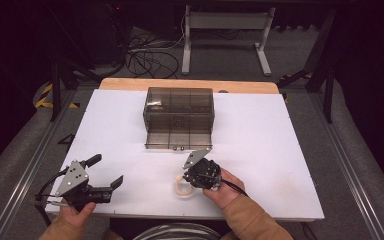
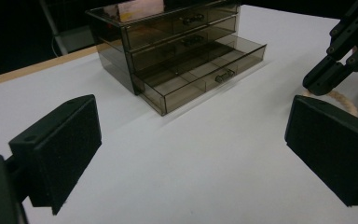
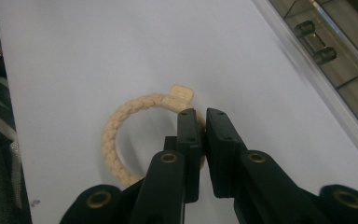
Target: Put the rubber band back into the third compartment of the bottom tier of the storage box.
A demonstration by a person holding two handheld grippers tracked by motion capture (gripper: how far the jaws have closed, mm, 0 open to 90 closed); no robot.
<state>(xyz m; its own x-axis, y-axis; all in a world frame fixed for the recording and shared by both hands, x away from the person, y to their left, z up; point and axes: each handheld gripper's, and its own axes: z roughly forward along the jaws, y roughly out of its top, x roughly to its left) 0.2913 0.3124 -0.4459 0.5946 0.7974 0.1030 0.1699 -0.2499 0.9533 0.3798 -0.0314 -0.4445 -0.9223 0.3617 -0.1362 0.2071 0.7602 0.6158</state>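
A cream braided rope bracelet (image 3: 116, 126) with a flat clasp lies on the white tabletop (image 1: 260, 150). My right gripper (image 3: 203, 121) points down at it, its jaws shut on the bracelet's right side just below the clasp. From above, the bracelet (image 1: 180, 189) peeks out to the left of the right gripper (image 1: 195, 179). My left gripper (image 1: 105, 171) rests near the front left edge, open, with nothing between its pads (image 2: 70, 144). It faces a smoky clear drawer unit (image 2: 168, 42) whose bottom drawer (image 2: 205, 74) is pulled out.
The drawer unit (image 1: 179, 117) stands at the table's middle back, its open drawer reaching toward me. The drawer's small handle (image 3: 314, 44) lies close to the right gripper. Cables and a white frame sit on the floor beyond the table.
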